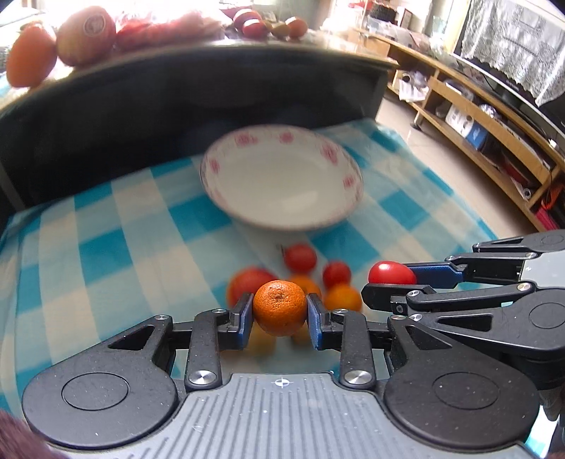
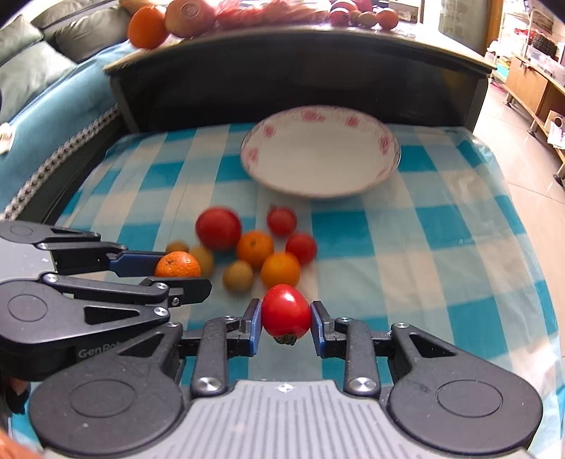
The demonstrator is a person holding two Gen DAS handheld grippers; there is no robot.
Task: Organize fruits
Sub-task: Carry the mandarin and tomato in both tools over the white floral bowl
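Note:
My left gripper [image 1: 279, 312] is shut on a small orange mandarin [image 1: 279, 308], held above the blue-checked cloth; it also shows in the right wrist view [image 2: 177, 264]. My right gripper [image 2: 286, 316] is shut on a red tomato [image 2: 286, 310], also visible in the left wrist view [image 1: 391, 273]. A white plate with a pink flower rim [image 2: 385, 143] [image 1: 348, 183] sits empty beyond both grippers. Between the grippers and the plate lies a pile of loose fruit: a large red tomato [image 2: 218, 228], several small tomatoes, mandarins [image 2: 280, 270] and yellowish fruits [image 2: 237, 275].
A dark raised ledge [image 2: 300, 70] stands behind the plate, with oranges, an apple and other fruit on top [image 2: 148, 26]. A grey-green sofa [image 2: 42, 60] lies to the left. A wooden shelf unit [image 1: 494, 116] and tiled floor lie to the right of the cloth's edge.

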